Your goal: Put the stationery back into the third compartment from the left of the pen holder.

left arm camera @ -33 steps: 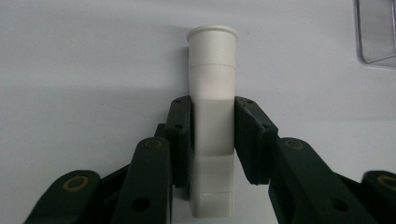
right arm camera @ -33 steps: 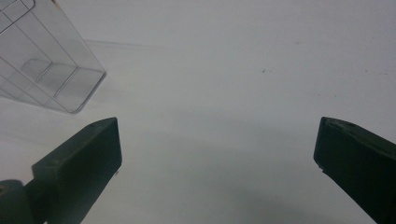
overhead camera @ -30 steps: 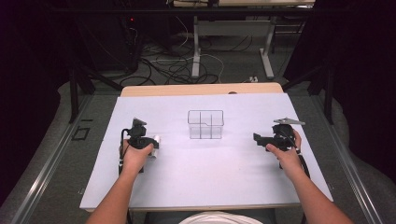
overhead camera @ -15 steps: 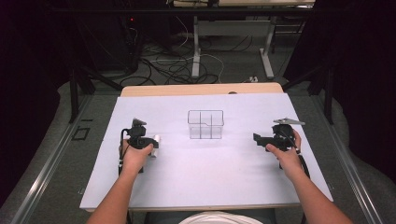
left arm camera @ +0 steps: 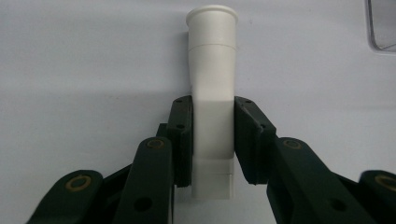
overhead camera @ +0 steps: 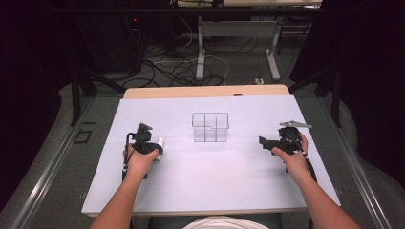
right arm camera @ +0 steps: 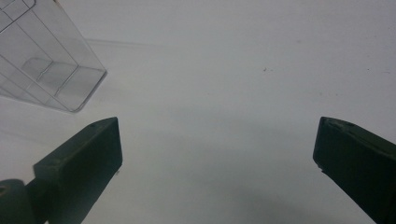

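A white plastic tube with a flared rim is clamped between the pads of the left gripper. The right gripper is held wide apart over the white table, near a clear plastic compartment box.

Clear box cut by frame edge

Both forearms reach in from the near edge over the surface. The left hand holds the left gripper low at the left, pointing right, its jaws clamped on the flat sides of a white tube piece. The right hand holds the right gripper at the right, pointing left, its jaws spread wide with nothing between them
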The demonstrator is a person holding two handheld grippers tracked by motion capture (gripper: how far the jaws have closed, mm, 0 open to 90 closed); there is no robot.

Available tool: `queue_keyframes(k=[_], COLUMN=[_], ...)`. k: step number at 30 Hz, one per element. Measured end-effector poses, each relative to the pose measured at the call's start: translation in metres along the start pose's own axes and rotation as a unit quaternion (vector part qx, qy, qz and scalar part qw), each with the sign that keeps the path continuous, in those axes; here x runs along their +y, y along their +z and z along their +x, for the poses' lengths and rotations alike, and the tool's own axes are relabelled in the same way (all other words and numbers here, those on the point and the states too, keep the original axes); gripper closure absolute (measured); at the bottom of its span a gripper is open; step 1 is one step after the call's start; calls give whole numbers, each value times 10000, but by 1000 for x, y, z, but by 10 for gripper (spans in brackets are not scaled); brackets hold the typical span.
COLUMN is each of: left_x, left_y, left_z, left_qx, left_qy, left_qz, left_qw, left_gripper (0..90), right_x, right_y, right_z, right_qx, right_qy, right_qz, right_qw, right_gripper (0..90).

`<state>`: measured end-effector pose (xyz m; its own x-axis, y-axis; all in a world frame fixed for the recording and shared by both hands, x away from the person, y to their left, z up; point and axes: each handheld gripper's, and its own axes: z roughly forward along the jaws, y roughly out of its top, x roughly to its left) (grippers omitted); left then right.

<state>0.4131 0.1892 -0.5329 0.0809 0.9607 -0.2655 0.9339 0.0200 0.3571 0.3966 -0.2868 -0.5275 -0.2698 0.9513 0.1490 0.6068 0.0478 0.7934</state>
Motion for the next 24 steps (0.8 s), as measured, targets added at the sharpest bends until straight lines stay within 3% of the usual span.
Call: queue_keyframes(k=[5, 14, 19, 24], left_x=[1, 2, 2, 1], left_y=[0, -7, -10, -13], left_z=[4, 5, 5, 2], left_qx=[-124, -311, -391, -537], left_qy=[-219, -259, -92, 108], left_qz=[15, -159, -402, -893], left_qw=[9997, 9991, 9984, 9945], left_gripper=[703, 704, 704, 703], right_x=[0, 0, 0, 0], right_y=[0, 0, 0, 0], right_z=[0, -1, 0, 1], right_qx=[0, 0, 18, 16], right_qy=[10, -6, -11, -40], right_qz=[2, 0, -2, -4], right_qw=[10000, 10000, 10000, 10000], right_gripper=[7, 7, 8, 8])
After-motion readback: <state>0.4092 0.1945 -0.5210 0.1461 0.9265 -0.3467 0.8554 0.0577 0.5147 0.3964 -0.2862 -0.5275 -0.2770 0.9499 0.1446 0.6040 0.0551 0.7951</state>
